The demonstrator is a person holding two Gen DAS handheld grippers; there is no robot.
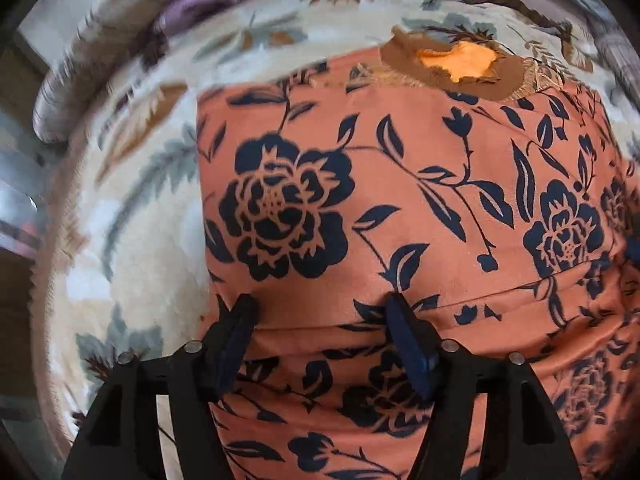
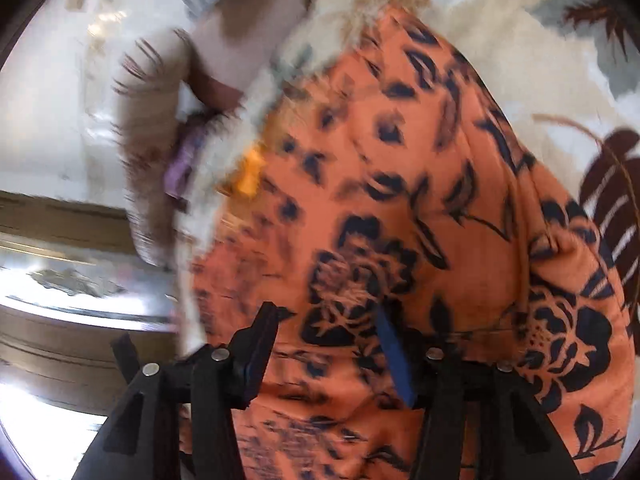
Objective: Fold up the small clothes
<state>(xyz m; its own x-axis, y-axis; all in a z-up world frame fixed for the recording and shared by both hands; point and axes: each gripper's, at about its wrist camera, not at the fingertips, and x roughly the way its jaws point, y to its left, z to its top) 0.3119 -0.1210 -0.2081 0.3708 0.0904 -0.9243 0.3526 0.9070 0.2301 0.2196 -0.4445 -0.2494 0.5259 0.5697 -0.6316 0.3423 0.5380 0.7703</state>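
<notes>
Left gripper [image 1: 320, 308]: we found its jaws standing apart, pointed steeply down over the orange floral garment [image 1: 400, 184], nothing pinched between the pads. A fold crease in the cloth ran across just at the fingertips. Beyond the tips the garment stretched flat; at its far edge sat a brown neckline with an orange patch [image 1: 460, 66]. Left of the jaws lay the cream leaf-print blanket [image 1: 132, 184].

Right gripper [image 2: 332, 320]: we saw the jaws parted over the same garment [image 2: 400, 200], picture blurred; whether the pads touched cloth we could not tell. Blanket [image 2: 500, 48] showed beyond and right.
</notes>
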